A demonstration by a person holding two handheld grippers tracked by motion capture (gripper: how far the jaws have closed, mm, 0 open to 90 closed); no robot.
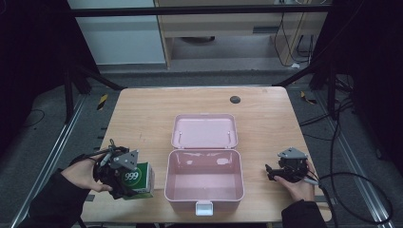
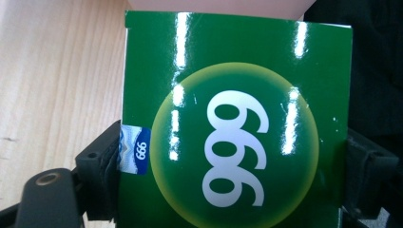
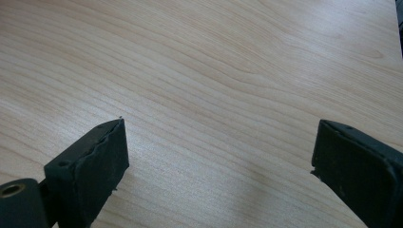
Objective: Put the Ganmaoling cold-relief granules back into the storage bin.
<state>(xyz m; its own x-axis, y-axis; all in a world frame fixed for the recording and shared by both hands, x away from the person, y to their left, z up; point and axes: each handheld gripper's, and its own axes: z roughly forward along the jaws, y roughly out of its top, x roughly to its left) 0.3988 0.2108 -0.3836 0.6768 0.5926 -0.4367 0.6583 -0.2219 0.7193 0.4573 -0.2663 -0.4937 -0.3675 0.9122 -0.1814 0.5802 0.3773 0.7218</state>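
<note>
Left hand (image 1: 84, 172): we see it at the lower left of the high view, gripping its tool from the left side.
Left gripper (image 1: 124, 183): its jaws are clamped on the two sides of the green carton, one pad on each edge in the left gripper view.
Green "999" carton (image 2: 235, 128): at the lower left of the high view, just left of the pink case (white digits in a yellow-ringed circle, a small blue label at one edge).
Pink case (image 1: 204, 195): centre of the frame, lid swung back and lying flat behind it, a white latch at its near edge, inside bare.
Wooden table (image 1: 142, 109): light grain, with a dark round spot near its far edge.
Right gripper (image 3: 218, 161): at the lower right of the high view, jaws spread wide over bare wood.
Right hand (image 1: 298, 186): we see it under the tool, well apart from the case.
</note>
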